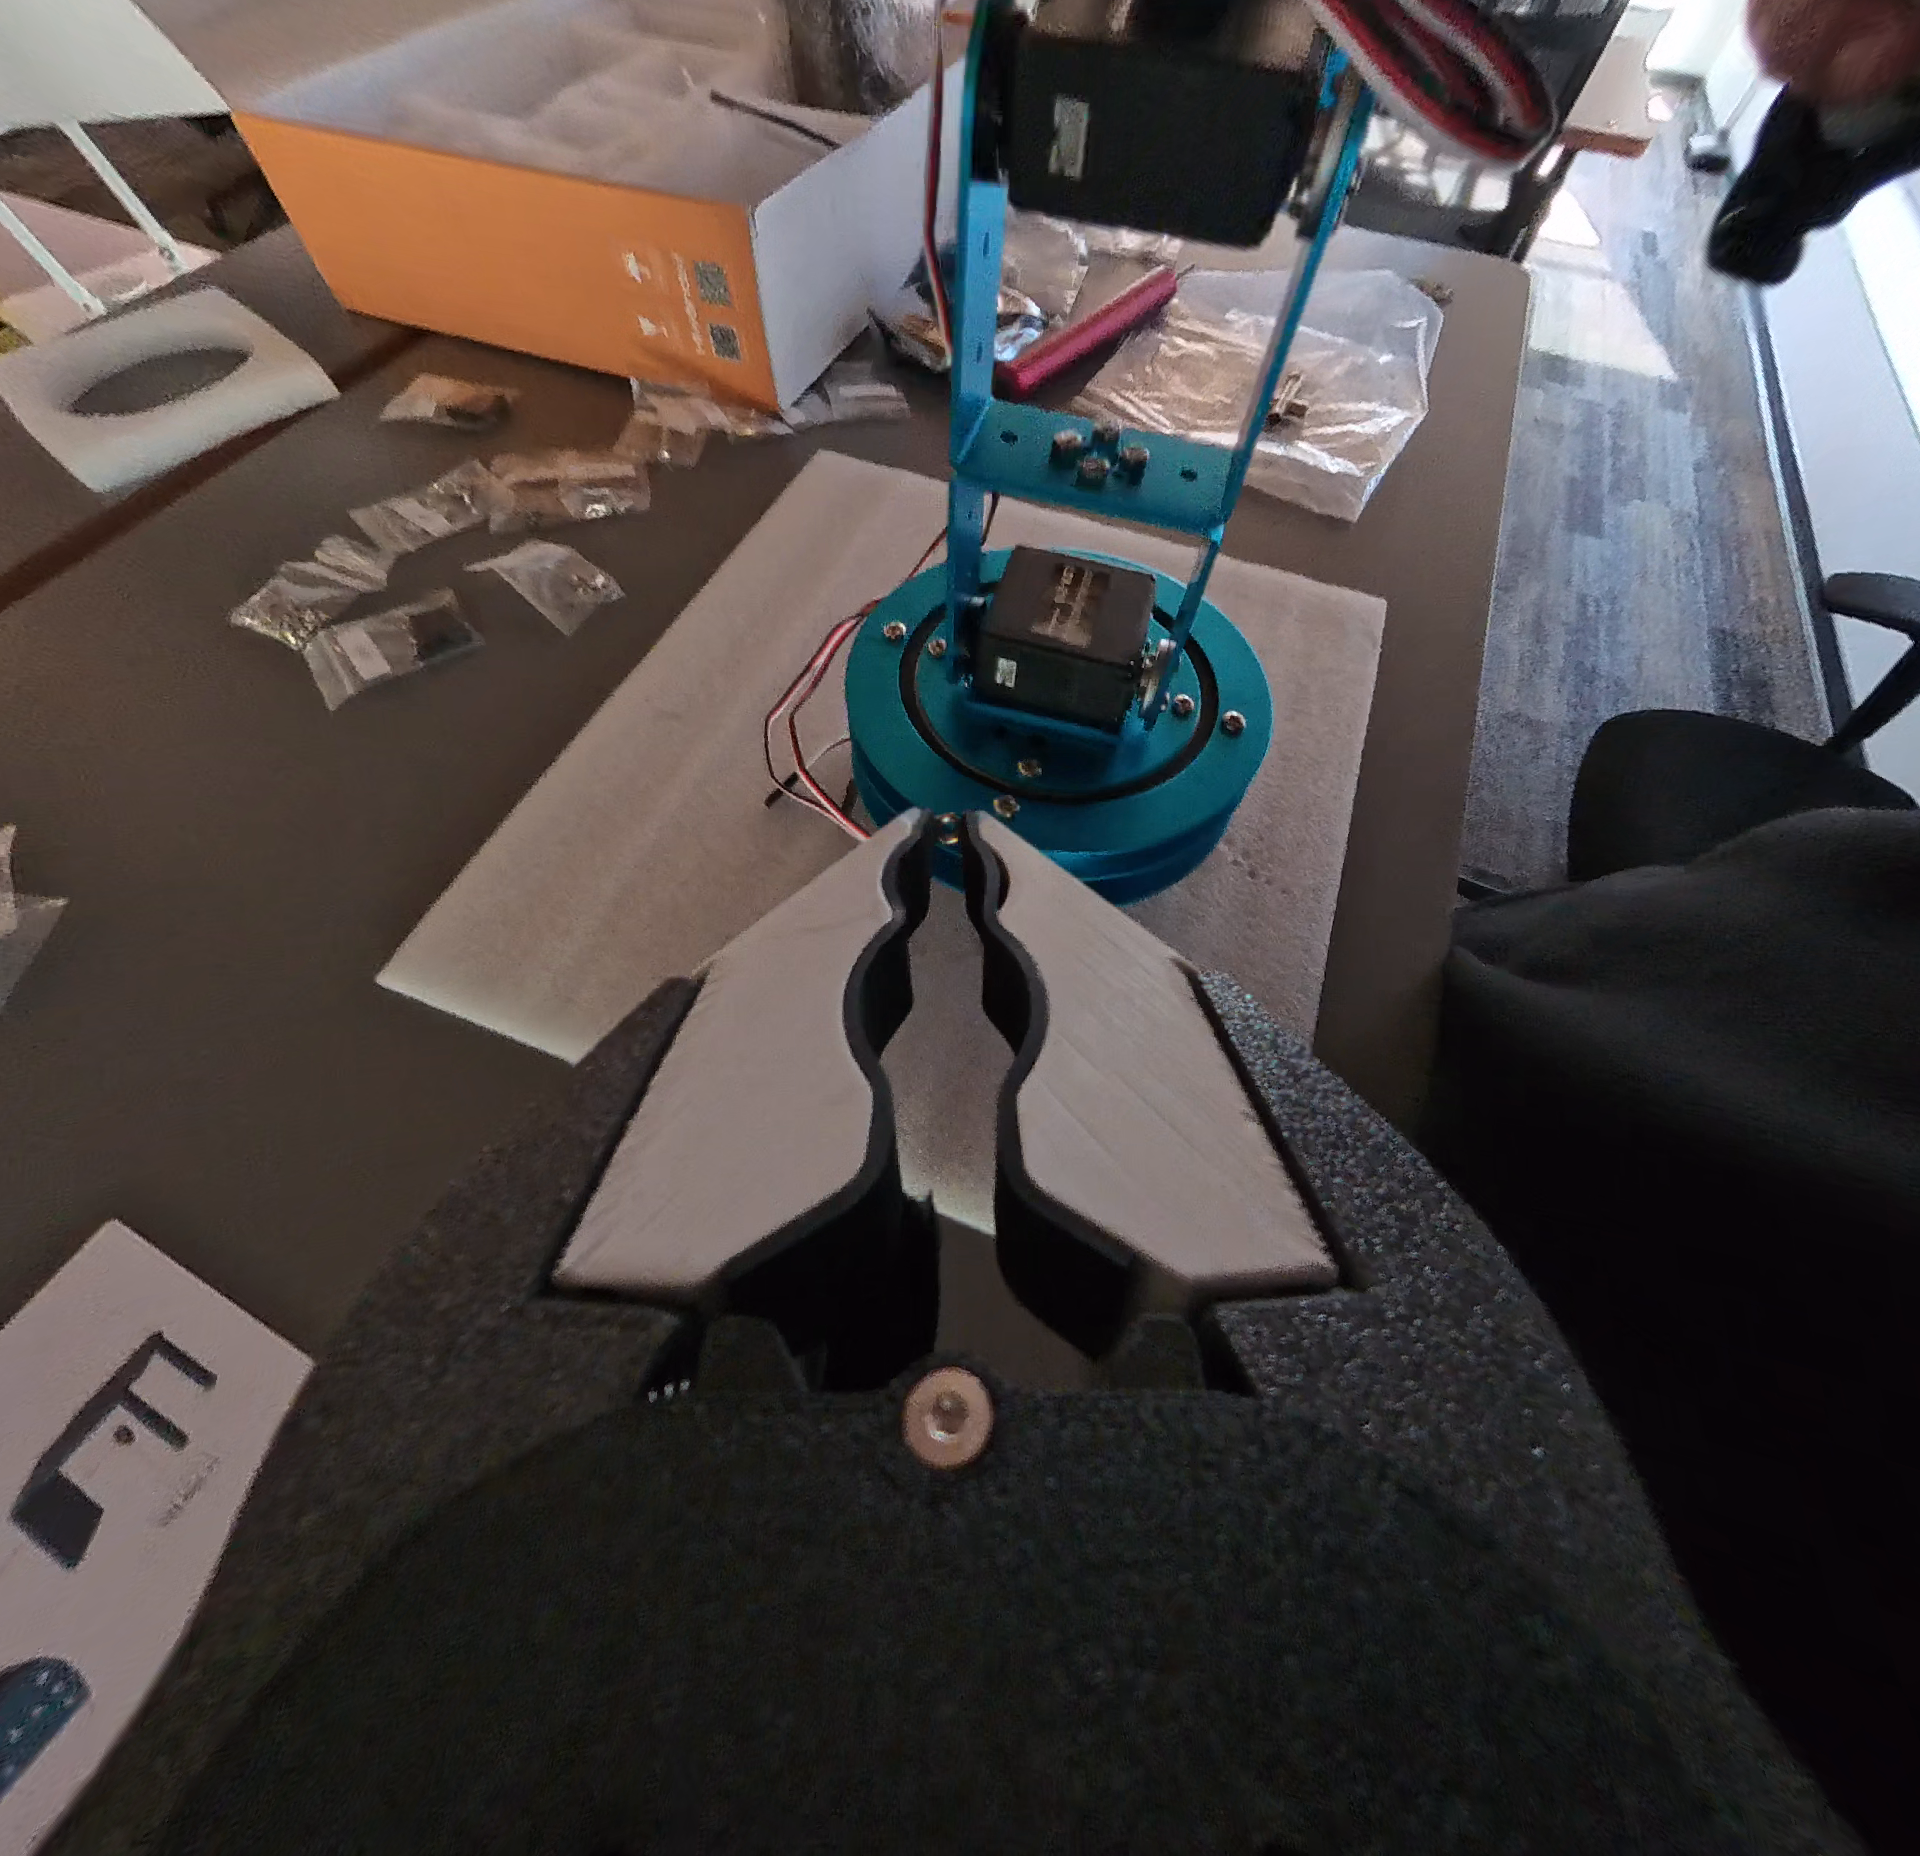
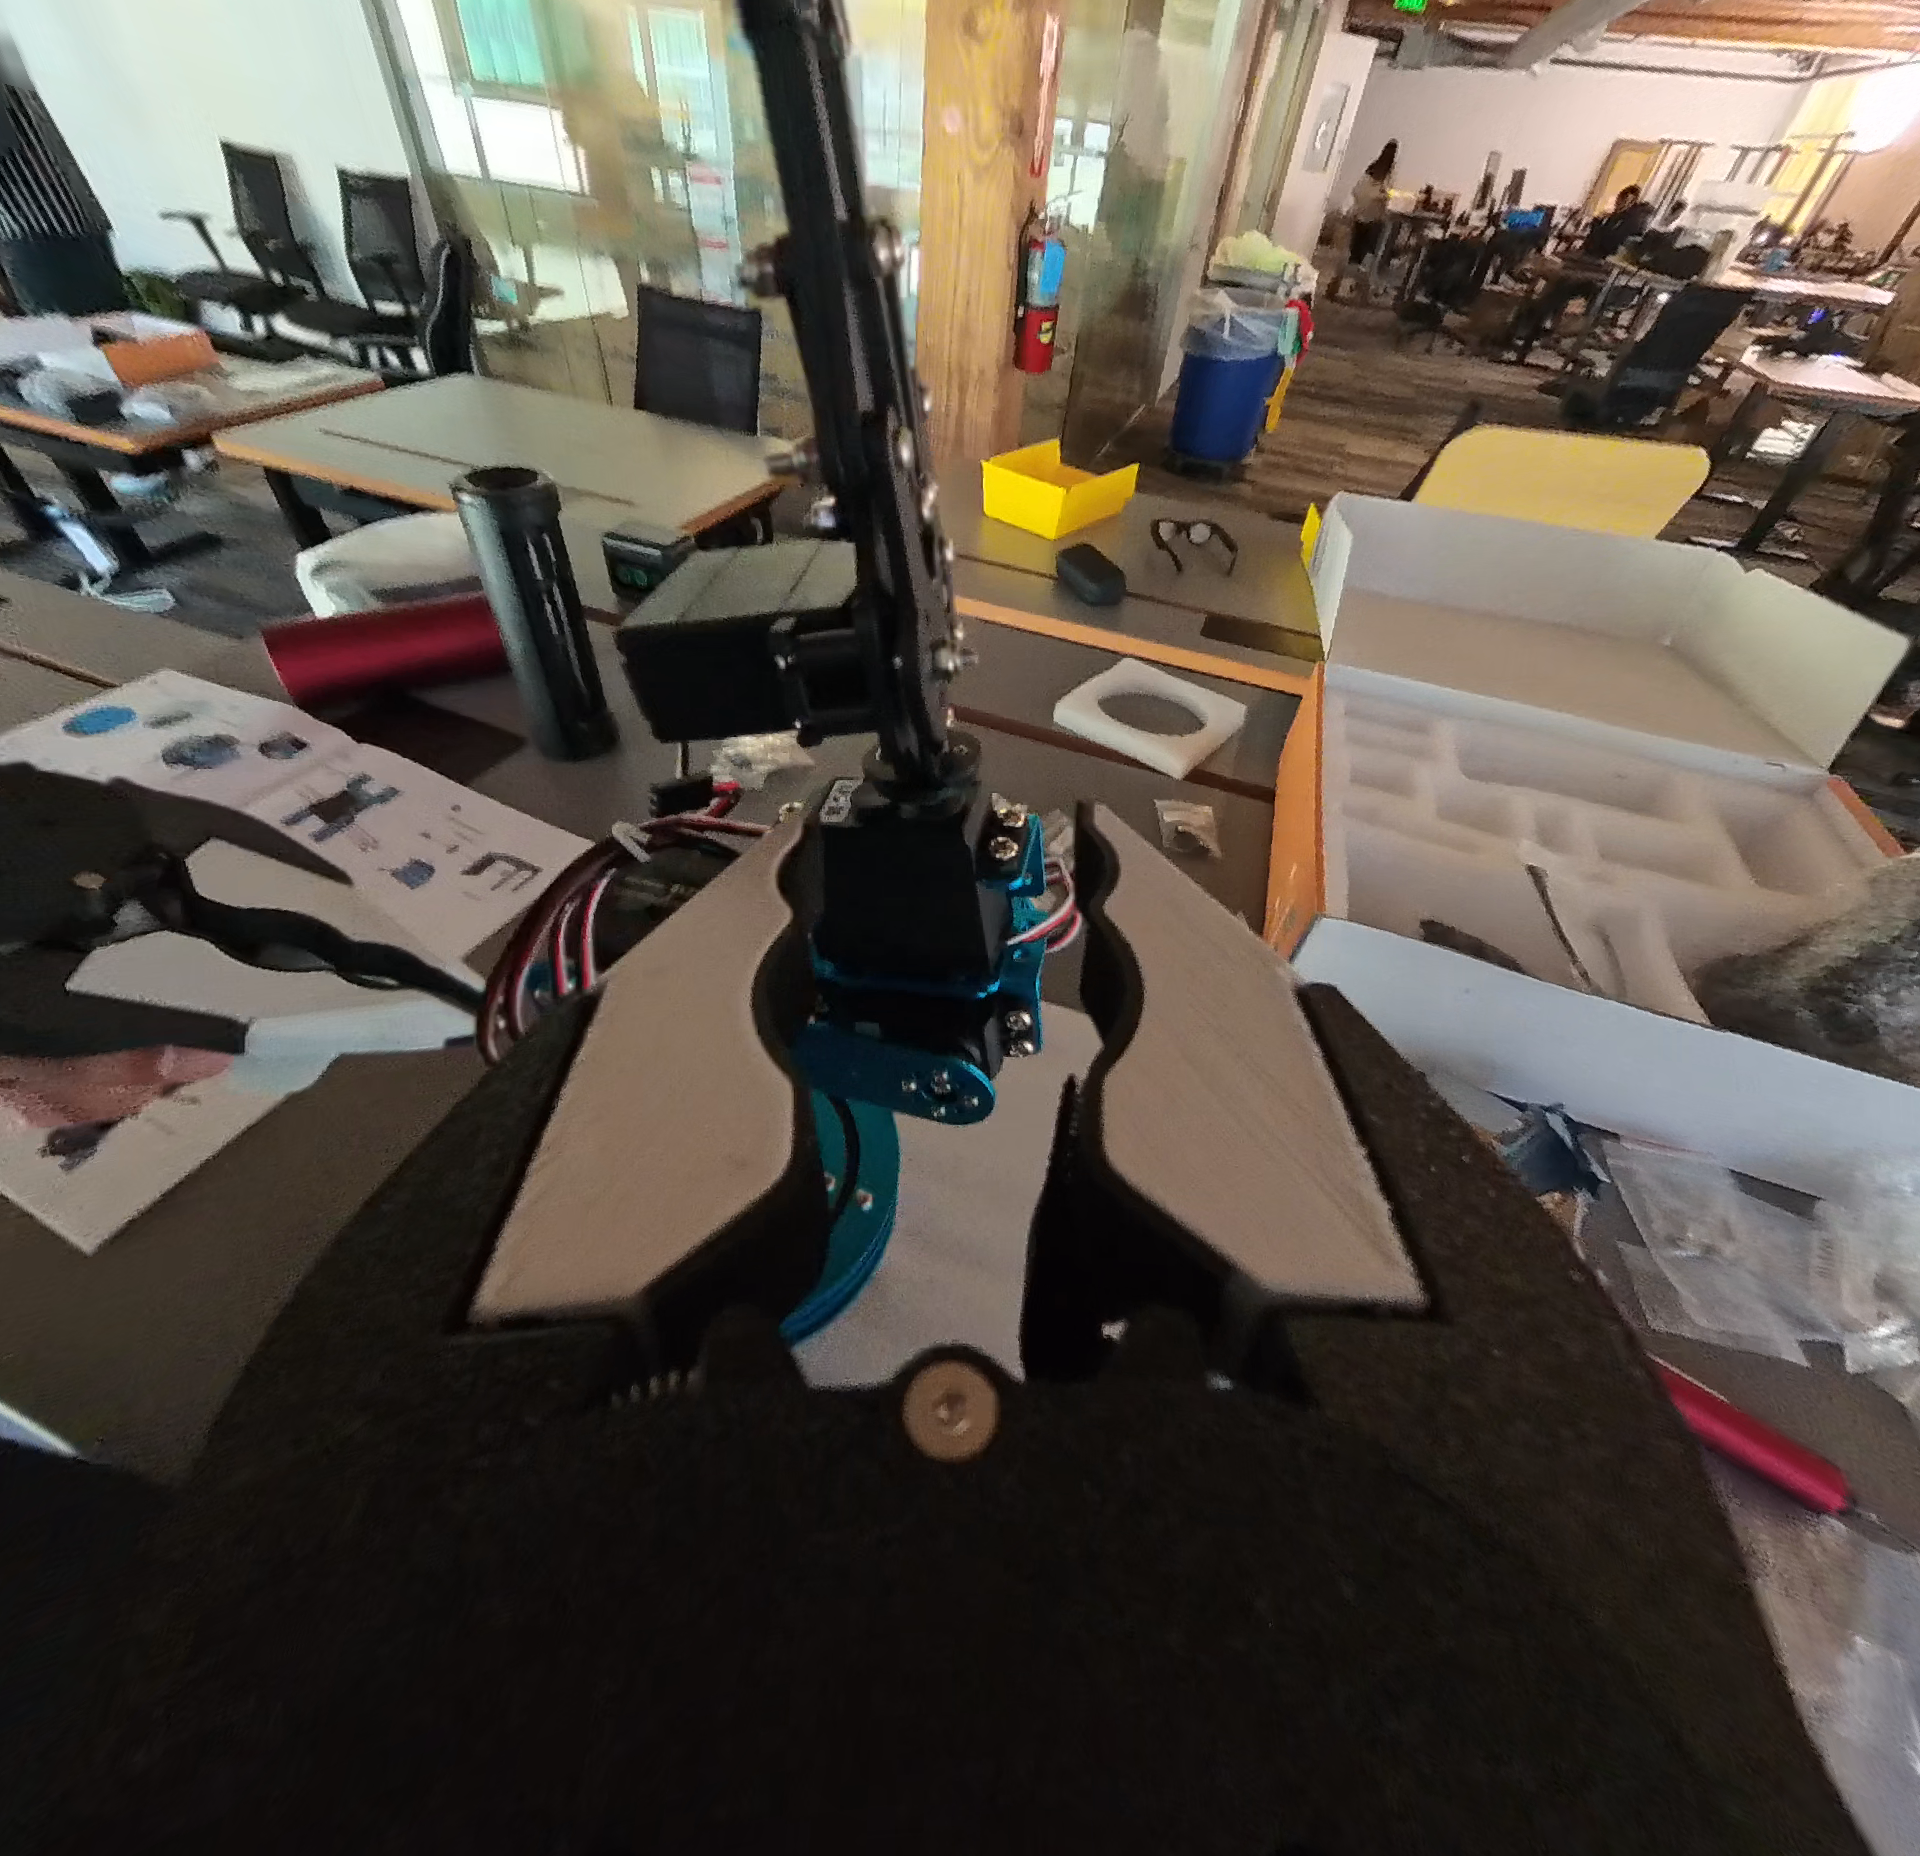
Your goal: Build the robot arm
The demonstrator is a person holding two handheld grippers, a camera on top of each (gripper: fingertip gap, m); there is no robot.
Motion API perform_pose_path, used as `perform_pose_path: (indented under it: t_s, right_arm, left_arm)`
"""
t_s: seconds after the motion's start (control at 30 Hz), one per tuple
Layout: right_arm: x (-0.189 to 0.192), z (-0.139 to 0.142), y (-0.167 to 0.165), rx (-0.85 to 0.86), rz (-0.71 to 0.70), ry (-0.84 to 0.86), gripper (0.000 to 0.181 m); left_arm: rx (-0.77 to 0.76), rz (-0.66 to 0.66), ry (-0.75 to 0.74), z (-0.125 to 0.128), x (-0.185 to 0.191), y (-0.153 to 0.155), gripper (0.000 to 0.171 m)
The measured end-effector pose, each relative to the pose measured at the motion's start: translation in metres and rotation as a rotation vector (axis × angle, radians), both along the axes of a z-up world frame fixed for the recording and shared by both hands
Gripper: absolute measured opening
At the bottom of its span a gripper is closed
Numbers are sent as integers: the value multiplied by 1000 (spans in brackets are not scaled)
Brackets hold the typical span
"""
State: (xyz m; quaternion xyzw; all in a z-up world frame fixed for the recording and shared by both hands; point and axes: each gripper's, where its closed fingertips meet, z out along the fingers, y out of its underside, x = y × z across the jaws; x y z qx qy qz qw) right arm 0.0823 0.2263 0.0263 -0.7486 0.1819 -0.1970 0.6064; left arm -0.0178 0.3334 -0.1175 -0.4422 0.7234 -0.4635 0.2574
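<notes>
A small blue robot arm kit stands on a white foam pad. Its round blue base carries a black servo and blue side brackets. My left gripper is shut to a narrow slit, tips at the base's near rim beside a small screw. It also shows in the right wrist view, by the wire bundle. My right gripper is open, its jaws either side of an upper black servo in a blue bracket. I cannot tell if they touch it.
An orange and white kit box stands behind the pad; it also shows in the right wrist view. Several small parts bags, a red cylinder, a black tube, a manual and a foam ring lie around. A chair stands to the right. One gripper's finger ends stand about 20 cm off the other's.
</notes>
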Motion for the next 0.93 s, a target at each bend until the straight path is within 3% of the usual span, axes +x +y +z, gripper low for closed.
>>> perform_pose_path:
  t_s: [0.1, 0.33, 0.53, 0.6, 0.67, 0.8, 0.87, 0.93]
  right_arm:
    - [-7, 13, 9, 150, 86, 50, 45]
    - [-19, 15, 8, 177, 226, 11, 51]
    - [-21, 13, -3, 127, 341, -43, 83]
    - [-19, 9, -1, 70, 323, -92, 88]
    - [-15, 0, 2, -3, 267, -142, 79]
    - [-21, 1, 13, 48, 226, -235, 74]
    - [-18, -5, 19, 49, 206, -277, 81]
    - [-18, -6, 23, 56, 196, -328, 74]
  left_arm:
    - [-15, -13, -31, 6, 6, 2, 5]
    - [-65, -73, -91, 11, 6, -10, 4]
    - [-119, -78, -91, 0, 0, -20, 5]
    - [-136, -69, -104, -4, -2, -21, 4]
    - [-158, -72, -119, -7, -4, -25, 5]
    - [-159, -79, -151, -11, -6, -33, 5]
    - [-155, -82, -167, -12, -7, -39, 5]
    - [-155, -85, -171, -13, -9, -44, 5]
